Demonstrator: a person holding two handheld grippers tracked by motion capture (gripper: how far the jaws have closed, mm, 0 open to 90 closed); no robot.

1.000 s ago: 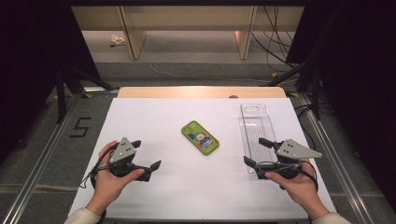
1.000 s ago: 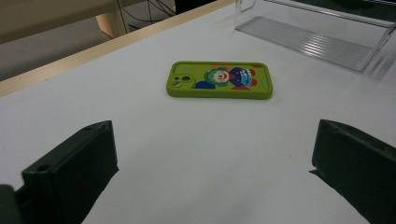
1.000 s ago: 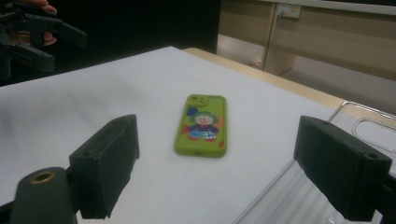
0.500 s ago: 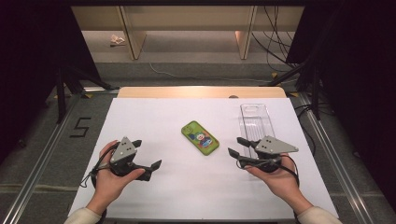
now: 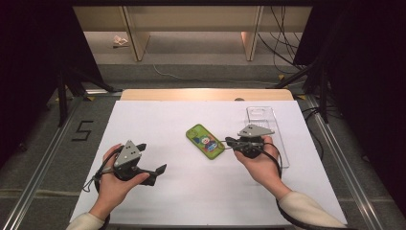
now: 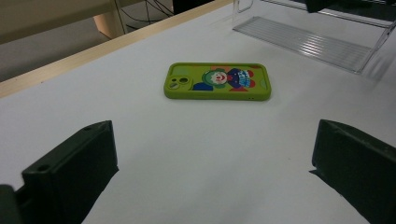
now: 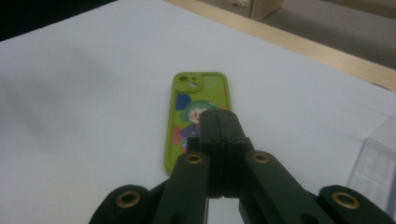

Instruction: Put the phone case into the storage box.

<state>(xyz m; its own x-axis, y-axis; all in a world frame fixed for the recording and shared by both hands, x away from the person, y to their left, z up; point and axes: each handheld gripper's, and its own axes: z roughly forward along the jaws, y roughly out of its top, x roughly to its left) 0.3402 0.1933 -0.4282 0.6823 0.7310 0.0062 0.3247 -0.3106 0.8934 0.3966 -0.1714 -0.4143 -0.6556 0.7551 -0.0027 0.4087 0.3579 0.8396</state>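
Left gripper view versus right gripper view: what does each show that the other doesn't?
Left gripper view: the left gripper with jaws wide apart, the green cartoon-printed phone case lying clear ahead. Right gripper view: the right gripper with jaws closed together, empty, tips over that case's near end; touching or not is unclear. Both: the case on the white table sheet and the clear plastic tray.

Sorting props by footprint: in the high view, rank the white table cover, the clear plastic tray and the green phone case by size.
1. White table cover, largest.
2. Clear plastic tray, partly hidden by the right gripper.
3. Green phone case, smallest.
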